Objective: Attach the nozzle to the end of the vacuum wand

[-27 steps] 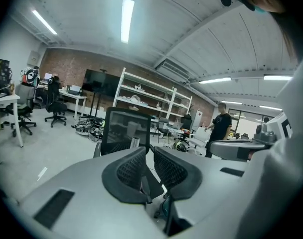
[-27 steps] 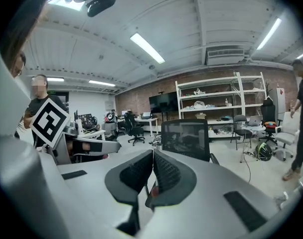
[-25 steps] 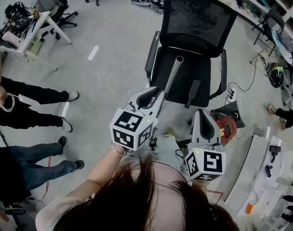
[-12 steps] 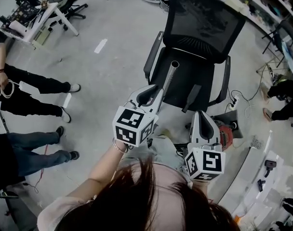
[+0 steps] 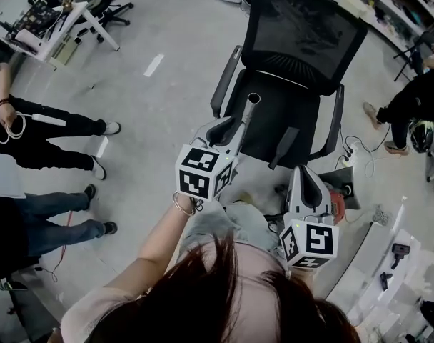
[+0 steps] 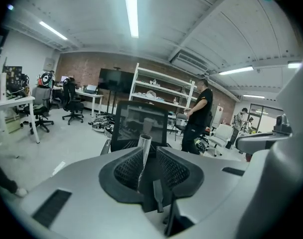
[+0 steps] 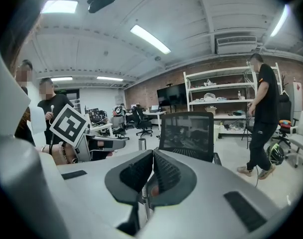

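- The left tongs (image 5: 235,123) stand partly open, and their pads have just been spreading.
- The vacuum wand (image 5: 249,113), a bare metal tube, runs between those pads. It lies against the left pad with a gap to the right one, so it is not pinched.
- The wand points away from the person, and its open end is over the seat of the black office chair (image 5: 303,38).
- The nozzle (image 5: 283,147), a slim black piece, lies on the chair seat to the right of the wand. It is apart from the wand and from both tongs.
- The right tongs (image 5: 301,168) are closed, pad against pad, with nothing seen between them. They sit near the front edge of the seat, close to the nozzle's nearer end.
- A red appliance (image 5: 338,190) sits on the floor (image 5: 167,98) just beside the right tongs.
- Two people (image 5: 31,141) stand at the left edge of the head view, and another person (image 5: 410,102) is at the right edge.
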`<action>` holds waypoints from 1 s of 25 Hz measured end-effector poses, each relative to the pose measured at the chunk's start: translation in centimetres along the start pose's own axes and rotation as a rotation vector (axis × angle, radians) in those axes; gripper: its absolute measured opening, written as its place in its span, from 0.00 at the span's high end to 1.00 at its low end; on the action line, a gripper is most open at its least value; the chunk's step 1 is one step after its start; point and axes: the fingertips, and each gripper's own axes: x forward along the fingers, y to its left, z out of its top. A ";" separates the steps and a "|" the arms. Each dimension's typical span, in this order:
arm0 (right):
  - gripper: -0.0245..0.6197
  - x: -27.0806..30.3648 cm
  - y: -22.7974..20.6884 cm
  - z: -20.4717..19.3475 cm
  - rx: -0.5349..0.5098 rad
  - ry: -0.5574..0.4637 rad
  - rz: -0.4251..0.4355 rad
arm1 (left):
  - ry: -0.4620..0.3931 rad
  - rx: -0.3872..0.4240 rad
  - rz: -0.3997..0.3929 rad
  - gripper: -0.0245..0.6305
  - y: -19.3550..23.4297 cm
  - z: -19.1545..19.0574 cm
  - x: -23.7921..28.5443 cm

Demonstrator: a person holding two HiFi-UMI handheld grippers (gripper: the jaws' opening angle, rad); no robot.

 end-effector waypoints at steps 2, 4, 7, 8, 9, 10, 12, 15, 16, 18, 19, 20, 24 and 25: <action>0.93 -0.1 -0.6 -0.2 0.003 0.003 -0.003 | 0.004 0.000 0.007 0.84 0.2 -0.1 0.7; 0.93 -0.1 -1.0 -0.4 0.004 0.007 -0.006 | 0.012 0.006 0.014 0.82 0.5 -0.4 1.3; 0.93 -0.1 -1.6 -0.7 0.004 0.016 -0.009 | 0.029 0.014 0.021 0.79 0.8 -0.8 2.5; 0.93 -0.1 -1.9 -0.8 0.004 0.020 -0.011 | 0.035 0.016 0.022 0.78 0.8 -0.9 2.9; 0.93 -0.2 -2.1 -0.9 0.006 0.023 -0.015 | 0.041 0.018 0.023 0.78 0.8 -1.1 3.3; 0.93 -0.2 -2.3 -1.0 0.007 0.025 -0.019 | 0.046 0.022 0.024 0.77 0.9 -1.2 3.7; 0.93 -0.3 -2.8 -1.2 0.011 0.029 -0.028 | 0.053 0.030 0.027 0.76 1.0 -1.3 4.5; 0.93 -0.2 -3.4 -1.8 0.013 0.040 -0.041 | 0.056 0.034 0.028 0.75 1.3 -1.5 5.5; 0.93 -0.2 -3.5 -1.9 0.013 0.044 -0.046 | 0.058 0.035 0.028 0.75 1.4 -1.6 5.7; 0.93 -0.2 -3.7 -2.1 0.015 0.050 -0.054 | 0.064 0.036 0.029 0.74 1.6 -1.7 6.2; 0.93 -0.2 -3.8 -2.2 0.016 0.052 -0.057 | 0.069 0.039 0.030 0.74 1.7 -1.8 6.5; 0.93 -0.2 -3.8 -2.2 0.018 0.053 -0.061 | 0.076 0.044 0.030 0.74 1.8 -1.9 6.7; 0.93 -0.4 -4.1 -2.5 0.027 0.062 -0.080 | 0.101 0.054 0.026 0.73 1.9 -2.6 7.7; 0.93 -0.5 -4.2 -2.6 0.029 0.065 -0.086 | 0.107 0.054 0.023 0.72 1.9 -2.8 7.9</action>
